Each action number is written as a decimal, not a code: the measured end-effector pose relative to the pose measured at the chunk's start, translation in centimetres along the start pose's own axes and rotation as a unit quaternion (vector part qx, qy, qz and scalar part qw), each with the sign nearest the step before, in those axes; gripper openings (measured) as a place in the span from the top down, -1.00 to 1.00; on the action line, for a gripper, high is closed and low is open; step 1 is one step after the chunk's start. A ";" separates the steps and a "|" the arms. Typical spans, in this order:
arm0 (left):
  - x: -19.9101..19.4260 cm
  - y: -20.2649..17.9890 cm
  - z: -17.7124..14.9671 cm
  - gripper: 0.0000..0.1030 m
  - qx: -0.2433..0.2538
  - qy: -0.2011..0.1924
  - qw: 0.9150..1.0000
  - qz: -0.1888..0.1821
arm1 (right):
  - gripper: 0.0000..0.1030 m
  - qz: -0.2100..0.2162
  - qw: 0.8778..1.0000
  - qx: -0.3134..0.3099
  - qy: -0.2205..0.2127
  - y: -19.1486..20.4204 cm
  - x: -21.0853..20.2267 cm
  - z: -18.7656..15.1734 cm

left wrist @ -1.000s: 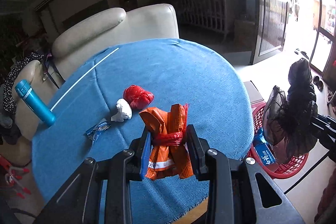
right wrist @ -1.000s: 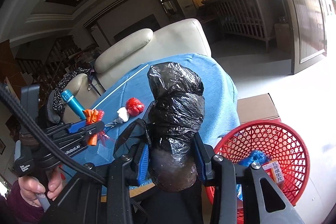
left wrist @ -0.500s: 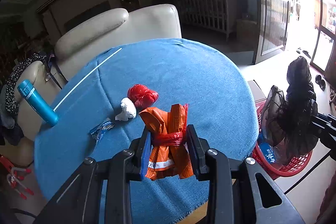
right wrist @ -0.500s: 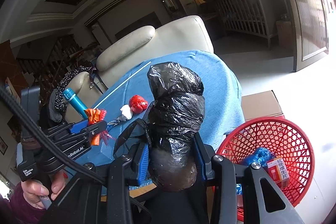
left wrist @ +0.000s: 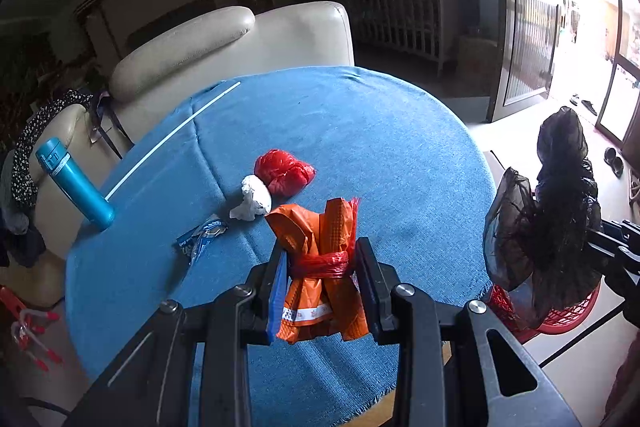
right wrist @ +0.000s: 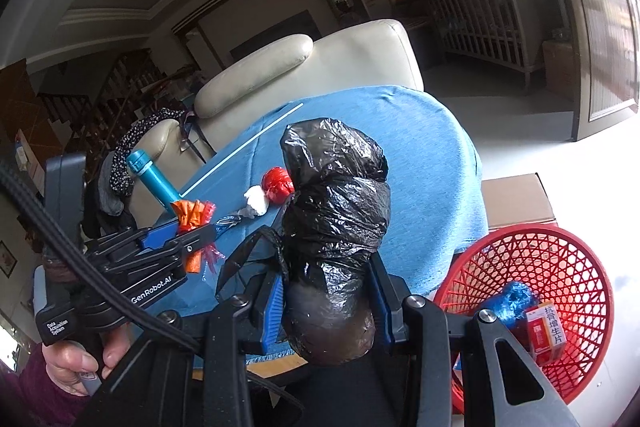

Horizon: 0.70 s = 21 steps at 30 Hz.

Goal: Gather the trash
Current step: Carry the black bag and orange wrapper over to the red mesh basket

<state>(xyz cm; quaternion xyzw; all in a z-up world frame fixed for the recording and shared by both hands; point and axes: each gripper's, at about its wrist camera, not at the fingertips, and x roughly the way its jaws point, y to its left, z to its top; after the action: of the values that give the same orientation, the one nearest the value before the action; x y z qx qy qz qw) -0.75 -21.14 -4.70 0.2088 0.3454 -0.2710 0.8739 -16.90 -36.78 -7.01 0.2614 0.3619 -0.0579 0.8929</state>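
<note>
My left gripper [left wrist: 322, 267] is shut on a knotted orange plastic bag [left wrist: 320, 267] and holds it above the near part of the round blue table [left wrist: 380, 131]. My right gripper [right wrist: 328, 291] is shut on a bulging black trash bag [right wrist: 336, 211], held off the table's right edge beside the red mesh basket [right wrist: 560, 259]. On the table lie a red plastic wad [left wrist: 284, 173], a white crumpled tissue [left wrist: 254, 201] and a blue wrapper [left wrist: 200, 237]. The black bag also shows in the left wrist view [left wrist: 552, 227], partly hiding the basket [left wrist: 560, 315].
A teal bottle [left wrist: 72, 183] stands at the table's left edge beside a long white stick [left wrist: 172, 135]. A cream armchair [left wrist: 240, 43] stands behind the table. The basket holds a blue wad [right wrist: 510, 303] and a red-and-white box [right wrist: 546, 335]. A cardboard box [right wrist: 516, 199] sits behind it.
Both grippers keep their holds. The left view has drifted slightly, so the table items sit a little further right; the right gripper with the black bag has shifted a little towards the basket.
</note>
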 end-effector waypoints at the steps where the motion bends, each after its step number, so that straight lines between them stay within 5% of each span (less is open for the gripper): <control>1: 0.1 0.0 0.0 0.33 0.000 0.000 1.000 0.000 | 0.23 0.000 1.000 0.000 0.001 0.1 0.0 0.0; 21: 0.3 -0.4 0.2 0.33 0.010 0.003 1.000 0.003 | 0.22 -0.001 1.000 0.009 0.001 -0.3 0.1 -0.1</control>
<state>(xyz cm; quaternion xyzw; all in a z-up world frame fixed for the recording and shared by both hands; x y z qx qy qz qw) -0.72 -21.68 -4.84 0.2199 0.3448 -0.2710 0.8714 -17.01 -36.96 -7.25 0.2690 0.3620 -0.0614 0.8904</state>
